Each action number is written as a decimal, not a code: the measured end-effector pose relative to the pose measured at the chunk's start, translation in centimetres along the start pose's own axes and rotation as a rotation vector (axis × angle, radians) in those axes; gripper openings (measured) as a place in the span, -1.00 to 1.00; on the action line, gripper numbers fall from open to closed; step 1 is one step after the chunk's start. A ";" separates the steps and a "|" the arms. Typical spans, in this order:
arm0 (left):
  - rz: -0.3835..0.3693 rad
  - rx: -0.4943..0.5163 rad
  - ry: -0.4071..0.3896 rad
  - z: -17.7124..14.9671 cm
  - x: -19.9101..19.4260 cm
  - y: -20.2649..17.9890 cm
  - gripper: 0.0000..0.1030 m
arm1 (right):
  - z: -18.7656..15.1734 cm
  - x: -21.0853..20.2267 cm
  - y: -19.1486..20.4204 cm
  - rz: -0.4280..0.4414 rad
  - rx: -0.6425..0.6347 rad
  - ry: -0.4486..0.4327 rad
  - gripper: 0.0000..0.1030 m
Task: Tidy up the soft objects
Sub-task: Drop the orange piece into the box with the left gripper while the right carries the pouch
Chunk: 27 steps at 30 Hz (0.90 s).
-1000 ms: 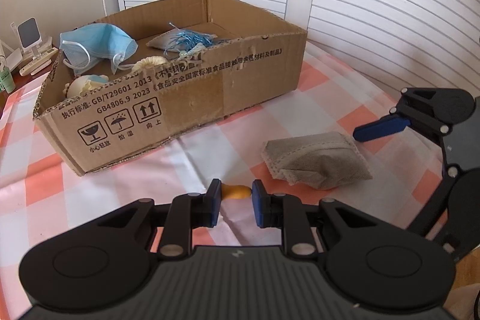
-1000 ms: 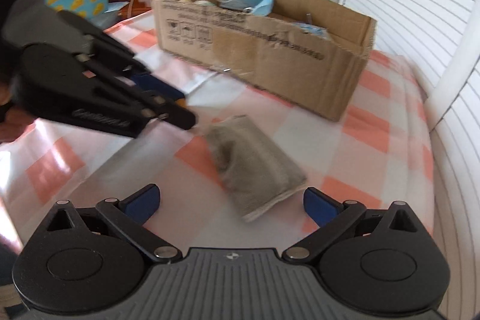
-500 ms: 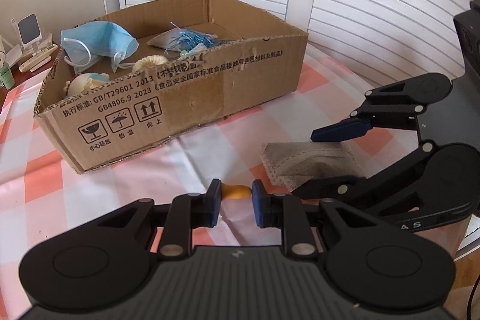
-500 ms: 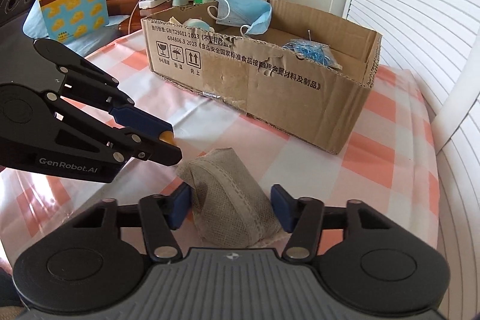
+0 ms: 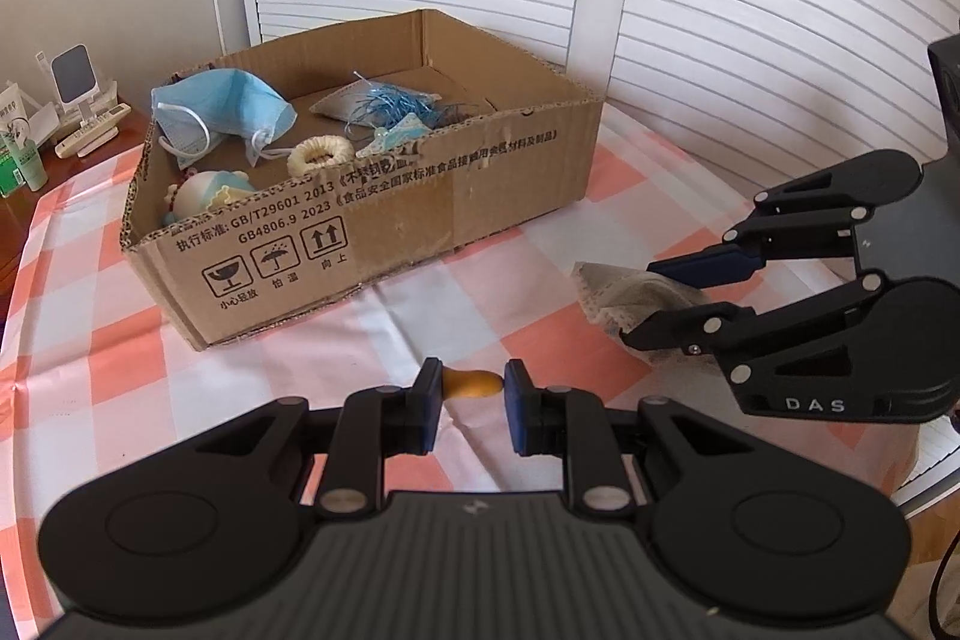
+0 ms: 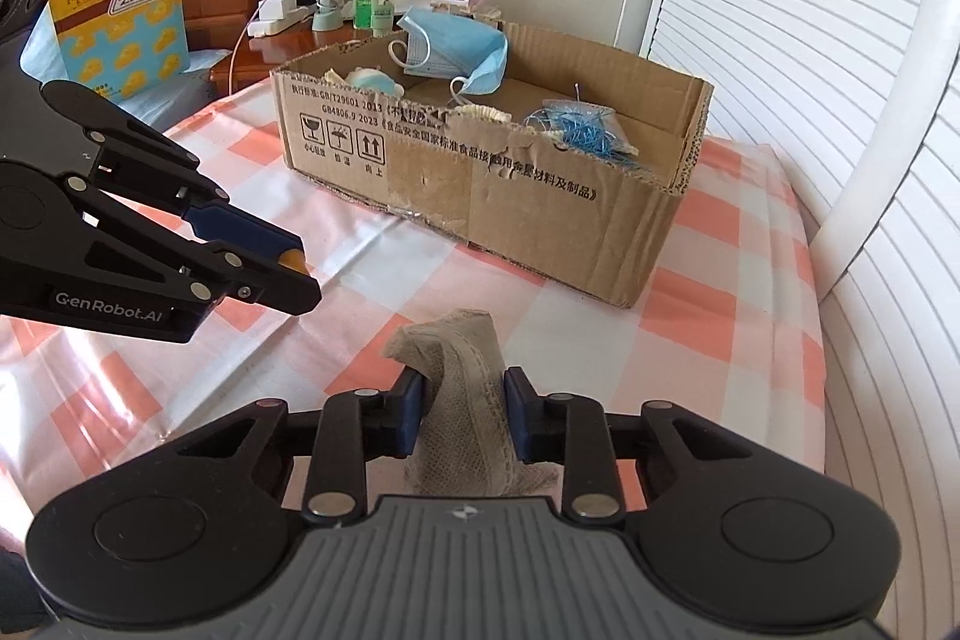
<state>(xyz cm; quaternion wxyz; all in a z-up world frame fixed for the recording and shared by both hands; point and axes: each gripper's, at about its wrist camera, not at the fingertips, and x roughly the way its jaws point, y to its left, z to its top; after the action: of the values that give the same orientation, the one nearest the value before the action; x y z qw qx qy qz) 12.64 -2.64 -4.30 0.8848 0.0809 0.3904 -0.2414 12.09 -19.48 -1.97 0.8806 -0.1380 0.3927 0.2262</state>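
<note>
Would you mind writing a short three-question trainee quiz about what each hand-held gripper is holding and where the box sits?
1. True or false: the right hand-held gripper is shut on the grey pouch.
2. What colour is the small object between the left hand-held gripper fingers?
3. The blue face mask lies: A) on the tablecloth, B) in the cardboard box, C) in a gripper.

Key: 1 true; 2 orange; 3 B.

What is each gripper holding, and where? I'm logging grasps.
The right gripper pinches the grey pouch across its middle. The left gripper grips a small orange object by one end.
</note>
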 end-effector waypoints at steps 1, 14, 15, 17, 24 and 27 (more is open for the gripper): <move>-0.004 -0.001 0.000 0.0 -0.3 0.0 -0.61 | 0.0 -0.3 0.0 0.001 0.000 -0.004 -0.37; -0.006 0.028 -0.071 3.9 -3.0 0.8 -0.61 | 1.8 -2.9 -0.8 0.006 0.005 -0.072 -0.44; 0.000 0.033 -0.082 4.6 -3.0 1.0 -0.61 | 2.0 -3.0 -0.9 0.006 0.007 -0.079 -0.44; 0.016 0.035 -0.099 5.9 -2.8 1.5 -0.61 | 2.5 -3.2 -1.1 0.000 -0.002 -0.087 -0.43; 0.037 0.013 -0.122 7.2 -2.3 2.6 -0.61 | 1.7 -1.4 -1.6 0.036 0.012 -0.037 0.08; 0.031 0.014 -0.108 6.7 -2.1 2.6 -0.61 | 0.7 0.0 -1.4 0.065 0.055 0.014 0.24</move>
<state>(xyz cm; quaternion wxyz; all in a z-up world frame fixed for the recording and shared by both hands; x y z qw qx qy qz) 17.09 -1.80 1.72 0.9076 0.0799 0.3390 -0.2345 13.25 -20.35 -1.46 0.8735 -0.1027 0.4091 0.2429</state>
